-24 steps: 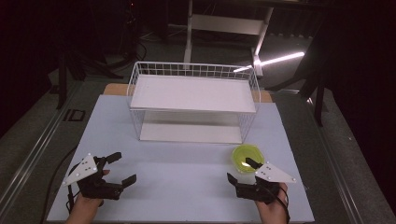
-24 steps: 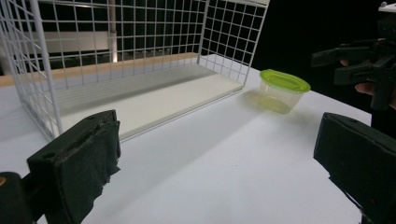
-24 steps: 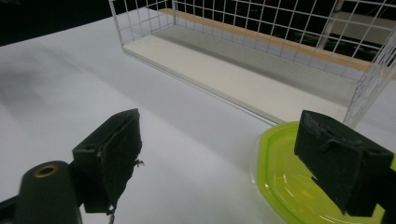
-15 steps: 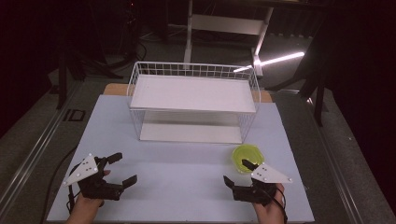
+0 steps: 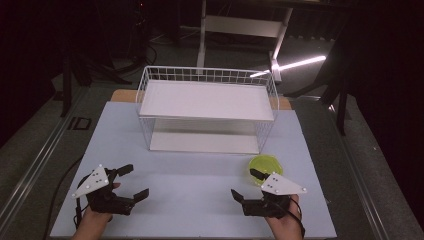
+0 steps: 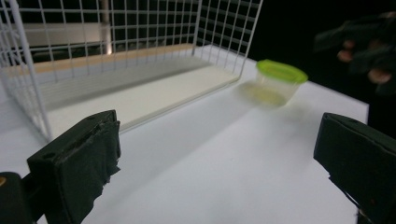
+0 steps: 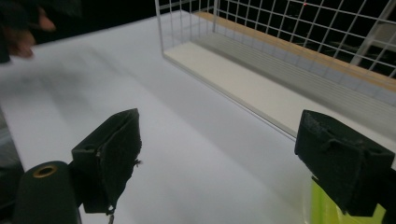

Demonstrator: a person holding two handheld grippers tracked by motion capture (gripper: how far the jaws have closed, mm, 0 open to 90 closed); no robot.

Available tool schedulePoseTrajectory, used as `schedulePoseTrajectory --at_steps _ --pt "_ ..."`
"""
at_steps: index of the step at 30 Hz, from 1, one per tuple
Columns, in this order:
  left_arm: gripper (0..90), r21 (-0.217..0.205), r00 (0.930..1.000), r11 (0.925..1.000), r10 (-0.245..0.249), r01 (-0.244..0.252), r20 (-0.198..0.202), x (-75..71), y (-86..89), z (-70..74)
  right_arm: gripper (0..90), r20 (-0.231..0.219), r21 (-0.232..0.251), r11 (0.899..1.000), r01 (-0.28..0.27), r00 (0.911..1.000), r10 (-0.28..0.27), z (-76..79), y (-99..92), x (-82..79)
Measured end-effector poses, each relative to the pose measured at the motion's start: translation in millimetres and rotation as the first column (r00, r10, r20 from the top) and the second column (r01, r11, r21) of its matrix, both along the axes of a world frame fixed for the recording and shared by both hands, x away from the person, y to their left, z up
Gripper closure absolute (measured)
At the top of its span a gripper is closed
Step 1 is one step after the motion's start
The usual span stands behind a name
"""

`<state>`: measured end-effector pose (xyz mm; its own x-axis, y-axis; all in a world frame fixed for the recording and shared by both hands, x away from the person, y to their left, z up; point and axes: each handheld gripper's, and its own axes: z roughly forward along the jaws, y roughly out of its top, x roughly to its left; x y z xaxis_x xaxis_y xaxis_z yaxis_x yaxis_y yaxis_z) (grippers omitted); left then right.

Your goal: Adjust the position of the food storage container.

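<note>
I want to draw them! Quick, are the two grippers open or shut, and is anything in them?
Left gripper: open, nothing between its fingers.
Right gripper: open, holding nothing; the green-lidded tub sits just beside it.

— What is the white wire basket [image 5: 207, 82] made of?
— Thin coated metal wire, with smooth matt white shelves. The small round tub [image 6: 275, 84] is seen as translucent plastic under a glossy lime-green lid.
— And the pale table top [image 5: 200, 177]?
— Smooth, matt; a wooden edge is seen behind.

Black fingers [image 6: 79, 163], grey triangular plates, trailing cables.
</note>
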<state>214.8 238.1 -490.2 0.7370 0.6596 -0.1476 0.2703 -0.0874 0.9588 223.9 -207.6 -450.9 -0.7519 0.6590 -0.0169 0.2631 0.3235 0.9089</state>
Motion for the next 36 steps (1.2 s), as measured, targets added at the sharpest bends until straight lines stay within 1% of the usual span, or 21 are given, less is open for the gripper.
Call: schedulePoseTrajectory --at_steps 2,3,5,6,9,11,12,16,17,19,20,21,23,24,26,28,29,31,34,35,36 --pt "1.5 -0.009 1.0 1.0 -0.001 0.0 -0.006 0.2 -0.2 -0.6 14.3 -0.044 0.045 0.999 -0.013 0.9989 0.015 2.0 -1.2 4.0" --pt "1.5 -0.011 1.0 0.9999 -0.003 0.003 -0.007 0.2 -0.4 -0.6 14.3 -0.047 0.051 0.999 -0.007 0.9989 0.009 3.0 -1.6 5.7" --pt "1.5 -0.016 1.0 0.9998 -0.008 0.008 -0.002 -0.2 -0.7 -0.3 13.4 -0.041 0.041 0.999 -0.007 0.9991 0.008 5.8 -1.3 8.3" --pt "1.5 -0.02 0.9999 0.9997 -0.011 0.011 -0.001 -0.3 -0.8 -0.1 13.1 -0.03 0.032 0.999 0.007 0.9995 -0.006 7.5 -1.0 8.8" --pt "1.5 -0.021 0.9999 0.9997 -0.013 0.012 -0.006 0.2 -1.1 -0.7 12.7 -0.001 0.025 0.999 0.02 0.9998 -0.02 12.9 -1.0 12.1" --pt "1.5 -0.023 0.9998 0.9996 -0.014 0.014 -0.011 0.8 -1.0 -1.2 12.7 -0.009 0.035 0.999 0.011 0.9999 -0.011 15.8 -2.8 17.1" --pt "1.5 -0.026 0.9998 0.9996 -0.013 0.013 -0.012 1.0 -0.9 -1.3 13.1 -0.002 0.041 0.999 0.021 0.9998 -0.021 16.2 -2.8 19.4" --pt "1.5 -0.032 0.9999 0.9994 -0.011 0.011 -0.013 0.9 -0.2 -1.4 14.0 -0.007 0.029 0.999 0.024 0.9997 -0.024 16.1 -4.3 27.9" --pt "1.5 -0.033 0.9999 0.9994 -0.012 0.012 -0.012 0.9 -0.1 -1.4 14.9 0.007 0.024 0.999 0.037 0.9993 -0.037 16.1 -4.9 29.2" --pt "1.5 -0.034 0.9999 0.9994 -0.012 0.011 -0.012 0.8 -0.2 -1.4 16.3 0.008 0.025 0.999 0.038 0.9993 -0.038 16.5 -7.4 32.4" --pt "1.5 -0.033 0.9999 0.9994 -0.012 0.011 -0.012 0.8 -0.4 -1.4 16.3 0.012 0.02 0.998 0.054 0.9985 -0.054 16.7 -8.8 34.2" --pt "1.5 -0.033 0.9999 0.9994 -0.011 0.011 -0.012 0.7 -0.5 -1.4 16.5 0.006 0.024 0.998 0.055 0.9985 -0.055 17.1 -10.6 36.4" --pt "1.5 -0.036 0.9998 0.9993 -0.011 0.01 -0.015 0.8 -0.9 -1.5 20.0 0.014 0.021 0.997 0.072 0.9972 -0.073 17.7 -14.7 40.1" --pt "1.5 -0.037 0.9998 0.9993 -0.009 0.009 -0.015 0.9 -1.0 -1.6 20.1 0.01 0.023 0.996 0.081 0.9966 -0.082 17.8 -16.8 41.9" --pt "1.5 -0.037 0.9998 0.9993 -0.009 0.009 -0.016 1.1 -1.0 -1.7 24.1 0.013 0.017 0.994 0.108 0.994 -0.108 17.7 -21.5 45.1" --pt "1.5 -0.039 0.9998 0.9992 -0.009 0.008 -0.019 1.3 -1.2 -2.1 25.4 0.015 0.013 0.99 0.138 0.9903 -0.138 17.1 -26.8 47.7" --pt "1.5 -0.037 0.9998 0.9993 -0.007 0.006 -0.019 1.4 -1.5 -2.3 30.6 0.01 0.01 0.989 0.146 0.9892 -0.146 16.8 -29.9 49.0" --pt "1.5 -0.04 0.9997 0.9992 -0.008 0.007 -0.022 1.5 -1.5 -2.4 31.7 0.007 0.001 0.984 0.18 0.9837 -0.18 15.8 -35.8 51.0" --pt "1.5 -0.043 0.9997 0.999 -0.008 0.007 -0.021 1.3 -1.8 -2.1 38.1 0.012 -0.007 0.976 0.218 0.976 -0.218 13.5 -44.9 54.5" --pt "1.5 -0.046 0.9997 0.9989 -0.008 0.007 -0.021 1.1 -1.9 -1.9 39.7 0.008 -0.01 0.974 0.225 0.9743 -0.225 13.0 -48.0 55.7" --pt "1.5 -0.046 0.9998 0.9989 -0.009 0.008 -0.02 0.9 -2.0 -1.7 41.7 0.006 -0.008 0.971 0.24 0.9707 -0.24 12.4 -50.9 56.6"
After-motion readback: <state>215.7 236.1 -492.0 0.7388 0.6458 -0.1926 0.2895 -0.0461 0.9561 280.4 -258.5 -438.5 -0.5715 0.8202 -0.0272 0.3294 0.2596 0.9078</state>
